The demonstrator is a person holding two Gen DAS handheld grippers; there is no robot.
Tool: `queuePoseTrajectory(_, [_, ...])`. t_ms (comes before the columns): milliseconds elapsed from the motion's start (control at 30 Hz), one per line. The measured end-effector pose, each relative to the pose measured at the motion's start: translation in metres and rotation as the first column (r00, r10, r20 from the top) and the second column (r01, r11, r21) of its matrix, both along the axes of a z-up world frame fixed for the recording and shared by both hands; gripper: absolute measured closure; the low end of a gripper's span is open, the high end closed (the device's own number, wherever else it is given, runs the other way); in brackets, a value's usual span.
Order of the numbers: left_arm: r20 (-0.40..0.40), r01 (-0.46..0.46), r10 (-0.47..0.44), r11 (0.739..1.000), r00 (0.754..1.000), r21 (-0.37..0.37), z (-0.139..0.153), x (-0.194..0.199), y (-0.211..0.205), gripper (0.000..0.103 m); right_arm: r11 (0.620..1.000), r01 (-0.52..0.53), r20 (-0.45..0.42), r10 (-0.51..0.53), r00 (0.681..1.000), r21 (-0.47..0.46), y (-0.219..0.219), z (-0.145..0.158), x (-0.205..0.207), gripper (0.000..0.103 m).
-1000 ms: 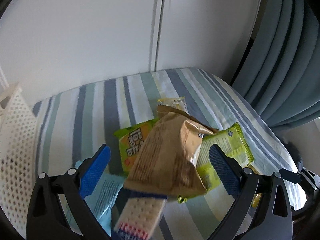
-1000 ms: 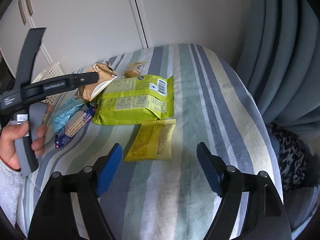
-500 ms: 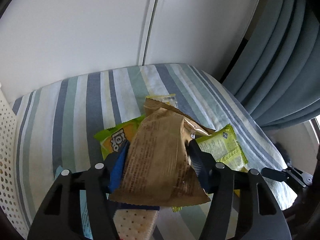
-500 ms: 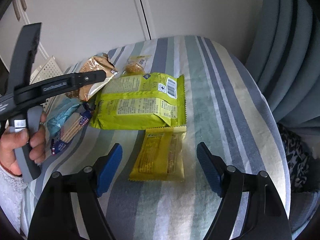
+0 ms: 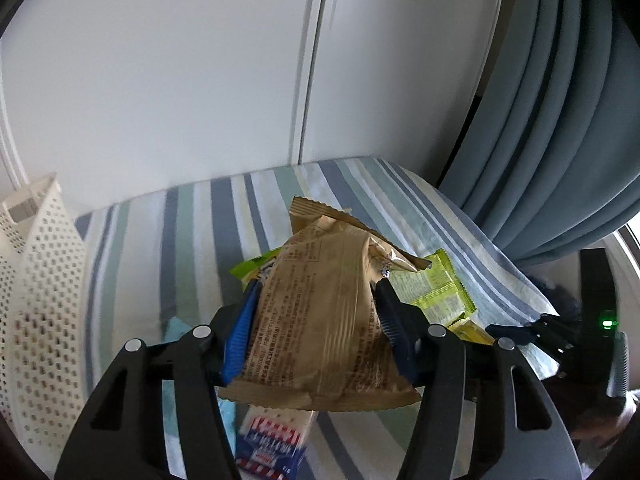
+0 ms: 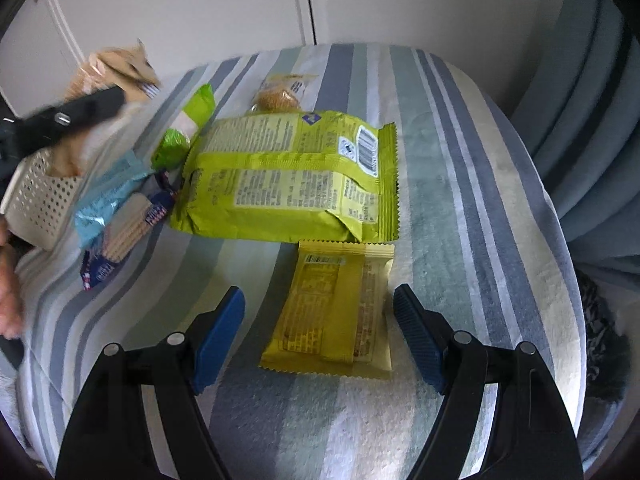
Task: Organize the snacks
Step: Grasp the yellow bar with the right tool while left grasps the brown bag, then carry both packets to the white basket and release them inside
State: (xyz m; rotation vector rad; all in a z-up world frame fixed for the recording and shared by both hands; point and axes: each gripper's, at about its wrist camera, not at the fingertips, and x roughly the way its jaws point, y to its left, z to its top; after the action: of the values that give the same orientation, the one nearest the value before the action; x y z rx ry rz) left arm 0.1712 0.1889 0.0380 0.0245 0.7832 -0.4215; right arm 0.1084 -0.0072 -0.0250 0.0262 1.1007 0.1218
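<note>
Stretching under both tools, the striped worktop (image 6: 460, 184) carries the snacks. Beyond the right hand-held gripper (image 6: 319, 332) lies the big lime-green bag (image 6: 292, 176); the small yellow packet (image 6: 332, 308) sits flat between its wide-open jaws, untouched. The left hand-held gripper (image 5: 316, 320) is clamped on the brown paper bag (image 5: 320, 320), lifted clear, white perforated basket (image 5: 36, 288) off to its left.

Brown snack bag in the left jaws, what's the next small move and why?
Probably carry the brown snack bag left over the white perforated basket and release it there: the left gripper is clamped on it, lifted off the striped cloth.
</note>
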Motion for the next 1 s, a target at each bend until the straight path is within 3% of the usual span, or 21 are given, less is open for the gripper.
queuePoseTrajectory(67, [0.02, -0.003, 0.003, 1.0, 1.0, 0.01, 0.008, -0.007, 0.003, 0.043, 0.999, -0.016, -0.012, 0.016, 1.0, -0.031, 0.005, -0.002, 0.003, 0.028])
queuePoseTrajectory(200, [0.033, -0.006, 0.006, 1.0, 0.999, 0.005, 0.016, -0.017, 0.006, 0.043, 0.996, -0.021, -0.009, 0.02, 1.0, -0.088, 0.007, -0.002, 0.005, 0.052])
queuePoseTrajectory(233, [0.036, -0.008, 0.007, 1.0, 0.999, 0.004, 0.019, -0.019, 0.008, 0.043, 0.996, -0.012, -0.007, 0.012, 1.0, -0.086, 0.005, -0.001, 0.004, 0.053])
queuePoseTrajectory(567, [0.094, -0.04, 0.042, 0.999, 0.995, -0.019, 0.049, -0.046, 0.039, 0.043, 0.999, 0.044, 0.057, -0.045, 0.997, 0.025, -0.008, 0.017, -0.023, 0.054])
queuePoseTrajectory(1000, [0.142, -0.178, 0.181, 0.983, 0.973, -0.032, 0.075, -0.064, 0.098, 0.043, 0.996, -0.027, 0.127, 0.017, 0.992, 0.079, 0.025, 0.05, -0.05, 0.054])
